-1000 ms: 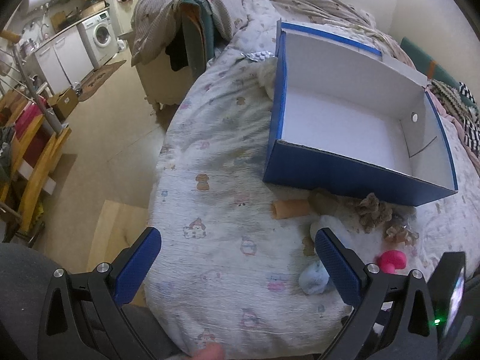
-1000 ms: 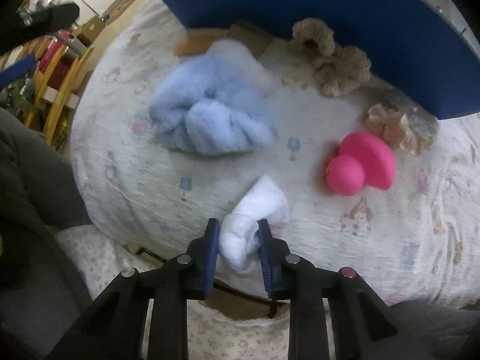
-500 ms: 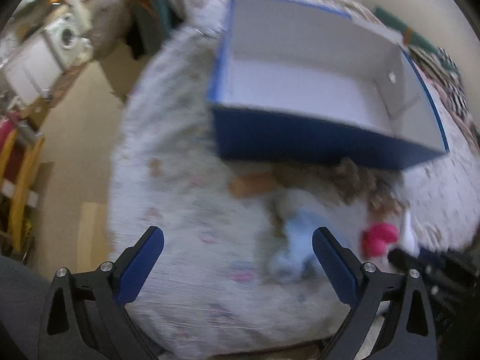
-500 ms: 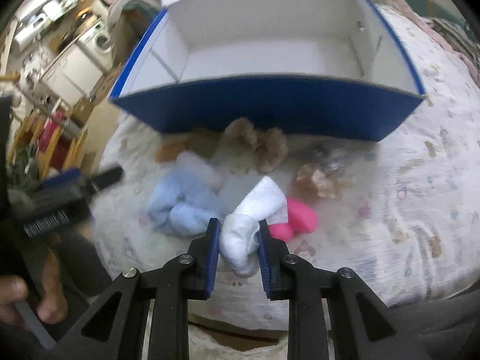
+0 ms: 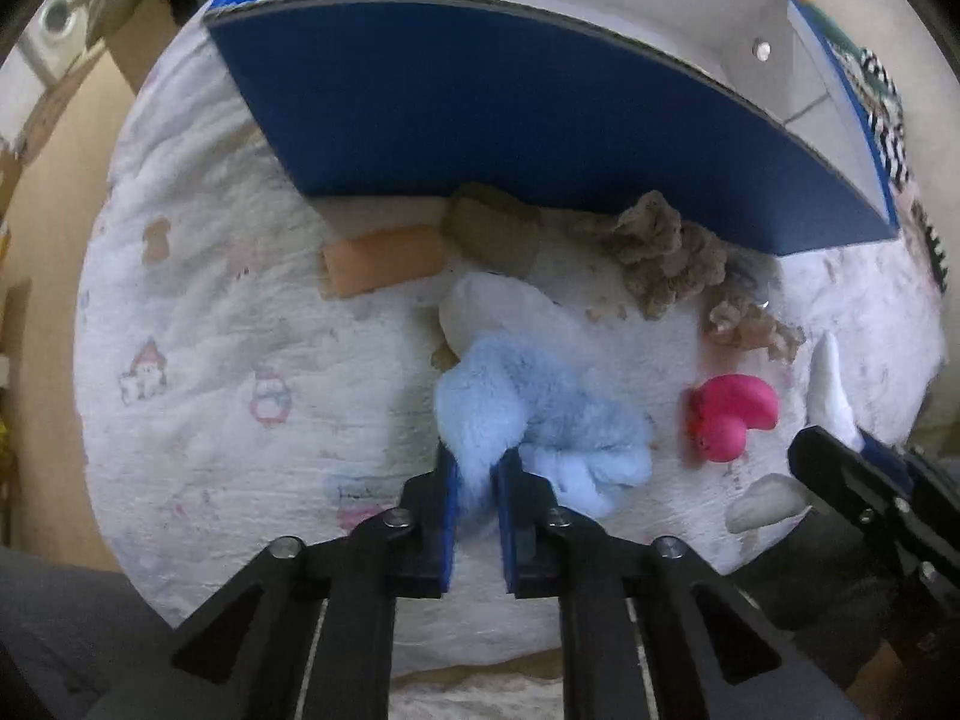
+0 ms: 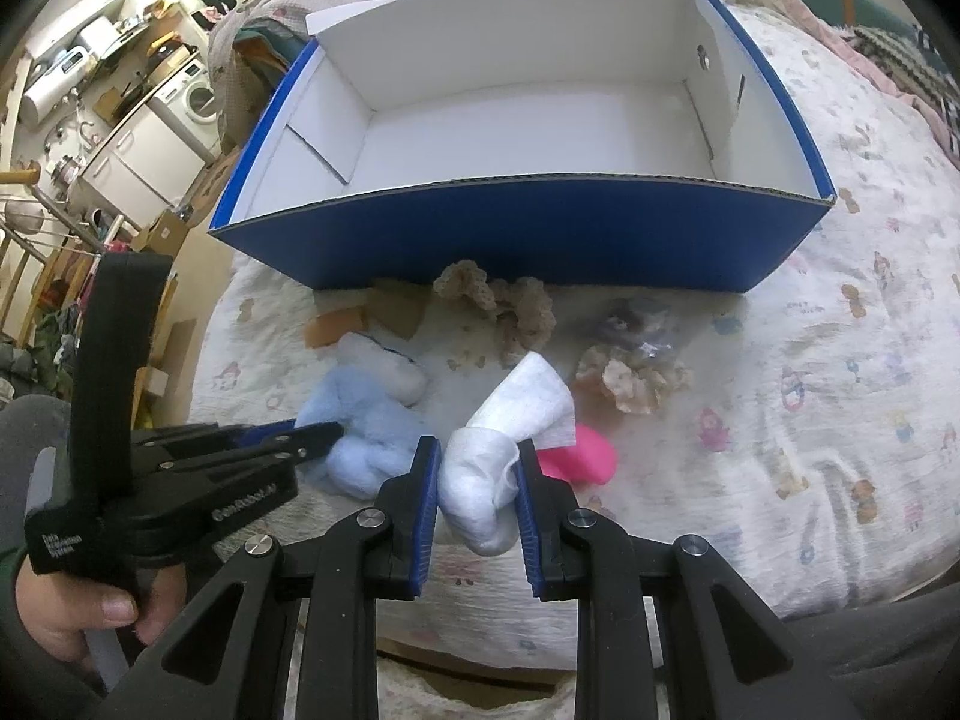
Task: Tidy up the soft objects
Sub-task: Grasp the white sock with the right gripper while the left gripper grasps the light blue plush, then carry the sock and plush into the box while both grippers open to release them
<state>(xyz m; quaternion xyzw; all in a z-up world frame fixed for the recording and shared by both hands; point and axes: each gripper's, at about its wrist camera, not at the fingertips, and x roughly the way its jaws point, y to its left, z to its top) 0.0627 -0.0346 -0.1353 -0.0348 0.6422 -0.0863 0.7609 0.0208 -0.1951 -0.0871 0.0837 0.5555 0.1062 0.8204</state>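
My left gripper (image 5: 477,471) is shut on the near end of a light blue fluffy sock (image 5: 540,408) that lies on the bed; the sock also shows in the right wrist view (image 6: 360,420). My right gripper (image 6: 477,468) is shut on a white sock (image 6: 510,420) and holds it above the bed; the sock's tip shows in the left wrist view (image 5: 831,384). An open blue box (image 6: 540,240) with a white inside stands just beyond; its front wall (image 5: 510,120) fills the left wrist view.
On the patterned bedsheet (image 5: 210,360) lie a pink rubber duck (image 5: 729,417), brown crocheted pieces (image 5: 660,252), an orange and a tan sock (image 5: 384,261), and a beige scrunchie (image 6: 630,381). The bed edge is near me; kitchen units stand far left.
My left gripper has moved down and forward from open above the bed and shut on the blue fluffy sock. My right gripper has lifted the white sock higher, toward the box.
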